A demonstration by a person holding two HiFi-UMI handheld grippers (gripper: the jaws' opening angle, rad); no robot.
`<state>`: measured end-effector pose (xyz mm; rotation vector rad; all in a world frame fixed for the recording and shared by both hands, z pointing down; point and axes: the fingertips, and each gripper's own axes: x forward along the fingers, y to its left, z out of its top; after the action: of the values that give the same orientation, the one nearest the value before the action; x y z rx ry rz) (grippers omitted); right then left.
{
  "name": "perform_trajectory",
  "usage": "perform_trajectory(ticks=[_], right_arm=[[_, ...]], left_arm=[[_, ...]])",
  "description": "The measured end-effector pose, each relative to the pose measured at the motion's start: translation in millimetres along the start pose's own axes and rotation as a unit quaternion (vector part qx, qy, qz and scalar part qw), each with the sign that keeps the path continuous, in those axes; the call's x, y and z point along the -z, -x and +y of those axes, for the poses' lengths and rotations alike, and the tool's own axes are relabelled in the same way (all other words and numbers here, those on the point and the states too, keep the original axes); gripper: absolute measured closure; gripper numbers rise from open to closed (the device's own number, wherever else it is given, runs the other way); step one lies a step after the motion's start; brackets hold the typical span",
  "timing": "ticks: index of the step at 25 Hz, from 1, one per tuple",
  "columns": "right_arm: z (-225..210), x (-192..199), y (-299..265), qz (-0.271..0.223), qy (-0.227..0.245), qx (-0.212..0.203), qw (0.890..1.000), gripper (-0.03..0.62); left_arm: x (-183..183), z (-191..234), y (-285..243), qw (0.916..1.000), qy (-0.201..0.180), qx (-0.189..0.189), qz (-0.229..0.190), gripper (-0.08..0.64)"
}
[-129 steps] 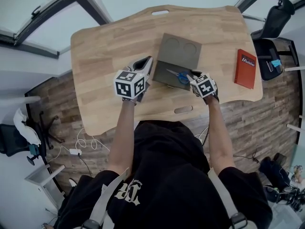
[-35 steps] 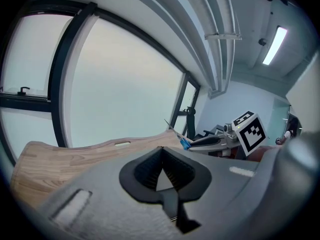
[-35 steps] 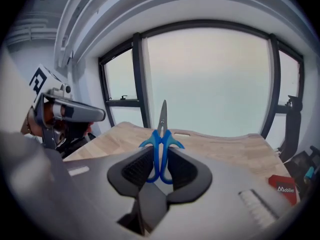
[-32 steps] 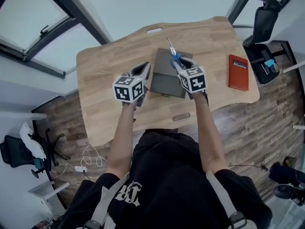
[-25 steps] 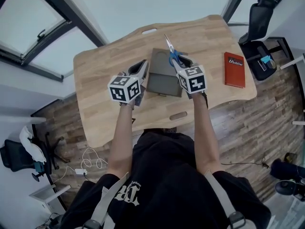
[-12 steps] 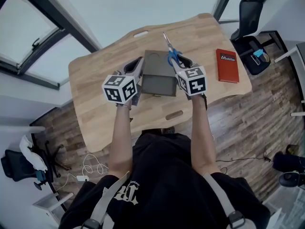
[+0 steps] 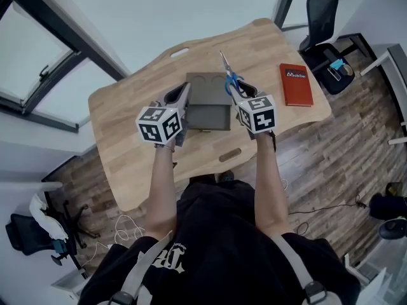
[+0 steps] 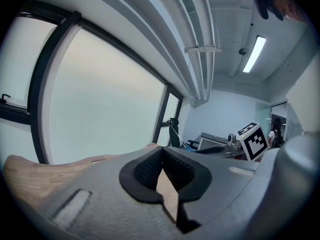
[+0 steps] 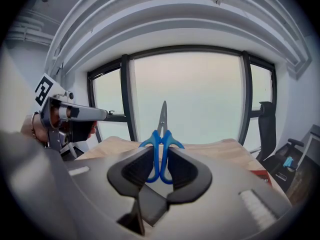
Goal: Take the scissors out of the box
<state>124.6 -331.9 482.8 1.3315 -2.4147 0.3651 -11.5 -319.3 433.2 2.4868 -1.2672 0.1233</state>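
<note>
Grasps the scissors [image 9: 163, 119] by the blue handles in the right claw [image 9: 161, 159], blades pointing straight ahead along the claw's line, over the box [image 7: 206, 116] and seemingly clear of it, left claw [image 8: 161, 159] closed on nothing beside the box's left edge, above the surface [image 7: 127, 107].

Box [image 7: 206, 107] dead centre on table [image 7: 127, 122], lid folded back toward its 12. My left gripper [image 7: 180, 96] crowds box's 9, my right gripper [image 7: 240, 93] with scissors [image 7: 227, 76] hangs over its 3. Red book [image 7: 296, 85] further out at 3, well apart. Bare wood out past 9 and along 6, loads of room.
</note>
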Motion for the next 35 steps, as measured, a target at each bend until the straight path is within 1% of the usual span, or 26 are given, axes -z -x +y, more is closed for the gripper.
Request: perform_trajectory(ticks=[7, 24, 35], right_arm=[[-5, 10, 10, 0.006, -0.007, 0.004, 1.000, 0.499], [-1, 11, 9, 0.008, -0.009, -0.007, 1.000, 0.499], [4, 18, 6, 0.013, -0.011, -0.020, 1.000, 0.499]], left_arm=[[3, -9, 1, 1.0000, -0.001, 0.008, 0.000, 0.561], [4, -4, 7, 1.0000, 0.001, -0.003, 0.000, 0.561], [11, -2, 6, 0.9999, 0.009, -0.007, 0.003, 0.561]])
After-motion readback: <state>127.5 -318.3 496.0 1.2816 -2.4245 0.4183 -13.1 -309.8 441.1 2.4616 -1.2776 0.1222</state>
